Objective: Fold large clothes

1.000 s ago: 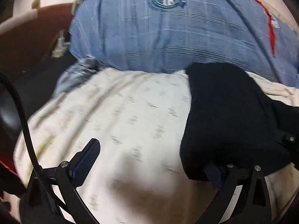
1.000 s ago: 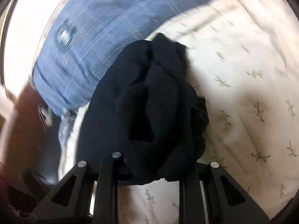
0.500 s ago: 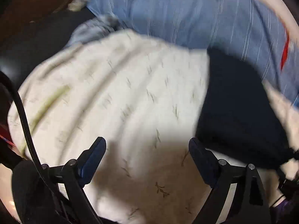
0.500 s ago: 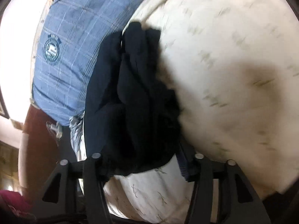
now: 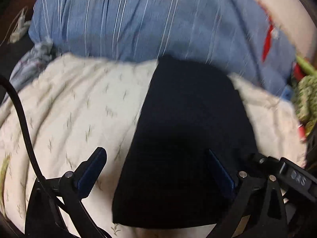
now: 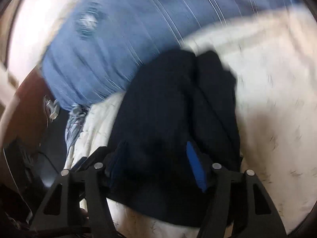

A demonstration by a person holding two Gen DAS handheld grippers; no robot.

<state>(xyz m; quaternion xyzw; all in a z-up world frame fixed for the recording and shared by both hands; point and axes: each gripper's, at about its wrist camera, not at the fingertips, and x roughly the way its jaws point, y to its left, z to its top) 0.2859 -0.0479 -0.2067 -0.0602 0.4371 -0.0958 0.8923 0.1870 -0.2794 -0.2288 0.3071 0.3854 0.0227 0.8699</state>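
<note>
A dark navy, soft-knit garment [image 5: 190, 138] lies in a long, partly folded strip on a cream bedspread printed with small leaf sprigs [image 5: 79, 103], its far end touching a blue plaid pillow with a round crest [image 5: 138, 23] at the head edge of the bed. Both views are blurred by motion.

The left gripper [image 5: 156, 170] hovers with its jaws spread wide; its right blue pad sits over the garment's near part while its left pad stands over bare bedspread, so the cloth's left edge runs between the fingers. The right gripper [image 6: 158, 168] has its jaws parted around the bunched near end of the garment [image 6: 174, 123], cloth filling the gap; whether the pads press on it cannot be told, and they look more apart than clamped.

The step in hand appears to be taking up the near end for another fold. Doing it well likely means pinching every layer at both near corners at once, lifting evenly, and carrying the end straight toward the pillow edge so the folded sides stay aligned. The lumpy ridge seen from the right wrist suggests smoothing first.
</note>
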